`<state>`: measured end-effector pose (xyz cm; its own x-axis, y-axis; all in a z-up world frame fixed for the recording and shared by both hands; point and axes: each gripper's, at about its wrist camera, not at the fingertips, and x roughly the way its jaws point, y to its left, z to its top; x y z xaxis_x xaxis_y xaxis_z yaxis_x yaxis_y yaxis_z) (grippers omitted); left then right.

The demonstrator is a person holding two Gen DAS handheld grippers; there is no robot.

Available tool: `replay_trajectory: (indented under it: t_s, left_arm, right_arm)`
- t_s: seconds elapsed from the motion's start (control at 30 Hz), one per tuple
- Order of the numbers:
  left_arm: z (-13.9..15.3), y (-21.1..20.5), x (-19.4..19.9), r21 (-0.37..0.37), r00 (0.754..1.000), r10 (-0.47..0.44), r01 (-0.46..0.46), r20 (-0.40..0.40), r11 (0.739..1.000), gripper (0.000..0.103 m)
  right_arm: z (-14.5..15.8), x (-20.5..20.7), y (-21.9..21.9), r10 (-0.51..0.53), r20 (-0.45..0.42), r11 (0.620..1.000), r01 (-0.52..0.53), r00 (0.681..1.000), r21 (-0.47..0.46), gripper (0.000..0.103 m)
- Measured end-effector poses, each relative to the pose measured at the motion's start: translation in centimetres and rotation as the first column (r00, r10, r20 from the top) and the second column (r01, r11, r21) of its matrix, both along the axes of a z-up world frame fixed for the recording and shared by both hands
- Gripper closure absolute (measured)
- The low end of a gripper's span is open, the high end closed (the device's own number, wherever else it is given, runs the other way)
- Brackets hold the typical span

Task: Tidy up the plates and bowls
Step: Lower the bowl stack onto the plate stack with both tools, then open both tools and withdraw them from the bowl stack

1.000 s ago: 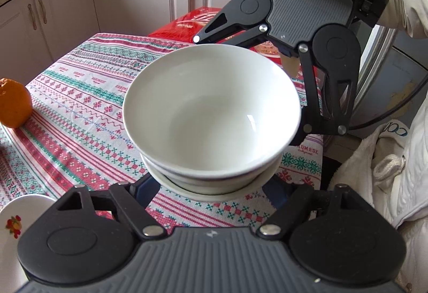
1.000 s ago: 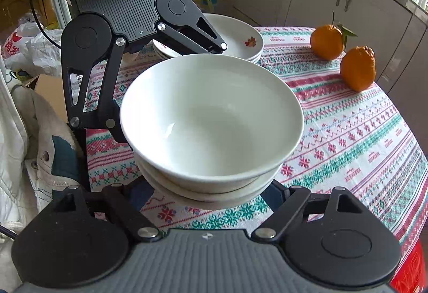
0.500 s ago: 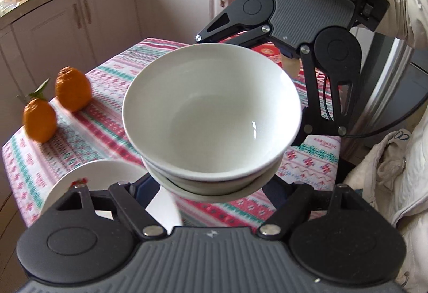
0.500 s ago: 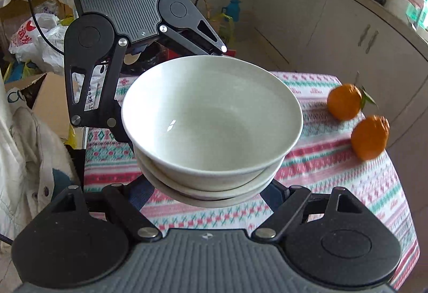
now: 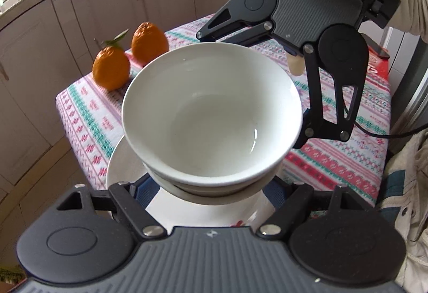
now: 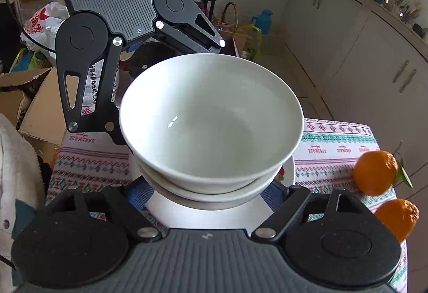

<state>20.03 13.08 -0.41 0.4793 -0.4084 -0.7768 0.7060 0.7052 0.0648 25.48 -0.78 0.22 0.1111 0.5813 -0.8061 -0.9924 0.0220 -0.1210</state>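
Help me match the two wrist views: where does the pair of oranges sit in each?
Left wrist view: the oranges sit upper left, at the far table corner beyond the stacked bowls.
Right wrist view: the oranges sit at the right edge, low down.
Shared landmark: the stacked white bowls, centred in both.

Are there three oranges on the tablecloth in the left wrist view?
No, only two oranges sit side by side on the striped tablecloth, beyond the white bowls.
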Motion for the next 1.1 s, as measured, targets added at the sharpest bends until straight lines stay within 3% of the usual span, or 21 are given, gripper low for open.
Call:
replay_trajectory:
  t_s: [0.43, 0.7, 0.8, 0.9, 1.1]
  left_arm:
    - [-1.4, 1.4, 1.0, -0.009, 0.999, 0.021, -0.021, -0.030, 1.000, 0.021]
    - [-1.5, 1.2, 0.5, 0.001, 1.000, 0.014, -0.014, -0.001, 1.000, 0.021]
    - [-1.6, 1.5, 0.2, -0.023, 0.999, 0.042, -0.042, 0.002, 0.999, 0.017]
    - [-1.5, 1.7, -0.5, -0.032, 0.997, 0.077, -0.076, 0.027, 0.997, 0.010]
    - [-0.7, 2.1, -3.5, -0.035, 0.976, 0.190, -0.187, 0.110, 0.982, 0.010]
  right_arm:
    - [-1.7, 1.5, 1.4, -0.030, -0.071, 1.000, 0.029, 0.997, -0.012, 0.015]
    - [-2.4, 2.0, 1.4, -0.040, -0.072, 0.999, 0.039, 0.997, -0.008, 0.015]
    - [-2.3, 1.9, 1.3, -0.055, -0.075, 0.998, 0.055, 0.996, 0.001, 0.014]
    - [-1.7, 1.6, 0.7, -0.077, -0.082, 0.997, 0.079, 0.994, 0.024, 0.004]
    - [-0.3, -0.2, -1.6, -0.183, -0.035, 0.982, 0.184, 0.982, 0.035, 0.001]
